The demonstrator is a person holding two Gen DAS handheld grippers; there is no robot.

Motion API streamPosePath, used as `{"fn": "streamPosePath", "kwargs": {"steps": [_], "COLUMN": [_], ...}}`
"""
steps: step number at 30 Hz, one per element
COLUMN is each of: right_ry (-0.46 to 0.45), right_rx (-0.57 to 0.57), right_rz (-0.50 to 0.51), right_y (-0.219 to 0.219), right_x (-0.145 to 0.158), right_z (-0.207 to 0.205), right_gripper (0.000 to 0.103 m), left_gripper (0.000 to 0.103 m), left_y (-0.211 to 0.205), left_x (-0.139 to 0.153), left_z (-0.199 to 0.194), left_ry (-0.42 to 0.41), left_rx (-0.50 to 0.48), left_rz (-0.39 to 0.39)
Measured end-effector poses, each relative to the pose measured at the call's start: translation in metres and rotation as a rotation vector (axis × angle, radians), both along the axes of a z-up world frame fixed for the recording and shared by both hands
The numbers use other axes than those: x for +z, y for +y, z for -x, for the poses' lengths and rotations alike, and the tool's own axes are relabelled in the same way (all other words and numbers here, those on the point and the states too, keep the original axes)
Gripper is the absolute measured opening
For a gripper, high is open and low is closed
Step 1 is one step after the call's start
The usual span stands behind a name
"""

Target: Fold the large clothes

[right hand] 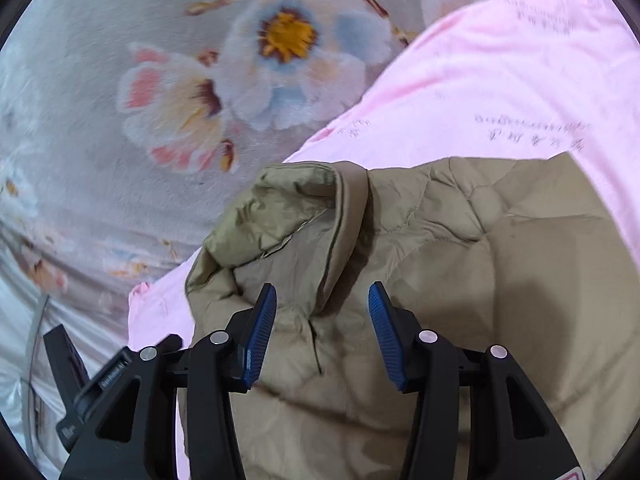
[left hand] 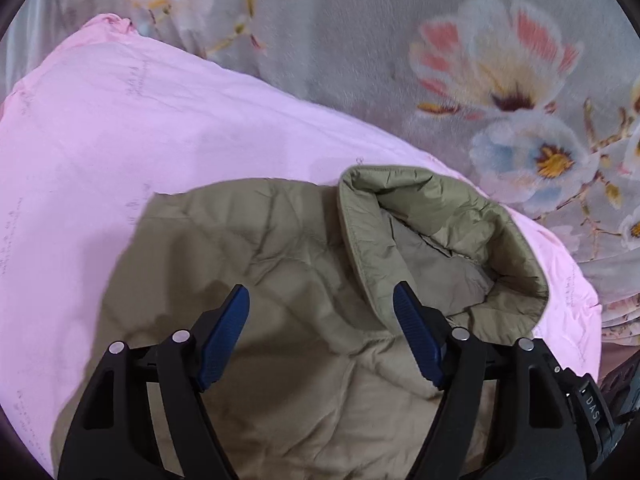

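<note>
A khaki quilted jacket lies on a pink sheet, its stand-up collar open at the upper right. My left gripper is open and empty, hovering over the jacket's shoulder area just left of the collar. In the right wrist view the same jacket fills the lower right, with the collar at the centre left. My right gripper is open and empty, above the jacket next to the collar's fold.
A grey blanket with large flower prints lies beyond the pink sheet and also shows in the right wrist view. The pink sheet extends to the upper right there. A black object sits at the lower left.
</note>
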State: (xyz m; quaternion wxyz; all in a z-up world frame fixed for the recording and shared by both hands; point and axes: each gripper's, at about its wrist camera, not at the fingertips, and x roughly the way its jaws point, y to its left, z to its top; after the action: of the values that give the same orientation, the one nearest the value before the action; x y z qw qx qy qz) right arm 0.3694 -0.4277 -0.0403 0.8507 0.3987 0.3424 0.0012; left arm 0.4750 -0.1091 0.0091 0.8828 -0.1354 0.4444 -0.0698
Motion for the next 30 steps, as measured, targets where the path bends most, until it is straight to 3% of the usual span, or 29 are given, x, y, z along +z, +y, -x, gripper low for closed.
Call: {"fn": "streamPosePath", "kwargs": {"steps": [1,3,4,5,17,22,27,30], "right_ry": [0.003,0.024,0.041,0.049,0.097,0.066,-0.136,-0.139], "right_rx": [0.000,0.024,0.042,0.057,0.085,0.066,-0.019,-0.031], "right_rz": [-0.006,0.014,0.051,0.086,0.346,0.310,0.387,0.401], "right_y": [-0.002,-0.001,0.001,0.003,0.025,0.016,0.007,0.008], "right_x": [-0.005,-0.014,-0.018,-0.020,-0.040,-0.022,0.050,0.074], "right_z": [-0.006,-0.018,-0.021,-0.021,-0.022,-0.004,0.017,-0.017], "right_gripper": [0.048,0.033,0.016,0.012,0.007,0.014,0.019,0.020], "left_gripper": [0.065,0.064,0.062,0.061,0.064,0.063,0.064,0.071], "left_y": [-0.008,-0.020,-0.024,-0.027,-0.049,-0.031,0.001,0.005], "left_x": [-0.005,-0.017,-0.023,-0.033,-0.067,-0.051,0.019,0.047], "left_z": [-0.006,-0.013,-0.015,-0.017,0.001,0.012,0.020,-0.008], "left_ry": [-0.001,0.007,0.017,0.022,-0.093,-0.107,-0.283,-0.300], "left_rx": [-0.007,-0.015,-0.017,-0.023,-0.037,-0.052,0.018,0.095], "left_rz": [-0.024,-0.102,-0.133,-0.167,-0.374,-0.293,-0.208,-0.163]}}
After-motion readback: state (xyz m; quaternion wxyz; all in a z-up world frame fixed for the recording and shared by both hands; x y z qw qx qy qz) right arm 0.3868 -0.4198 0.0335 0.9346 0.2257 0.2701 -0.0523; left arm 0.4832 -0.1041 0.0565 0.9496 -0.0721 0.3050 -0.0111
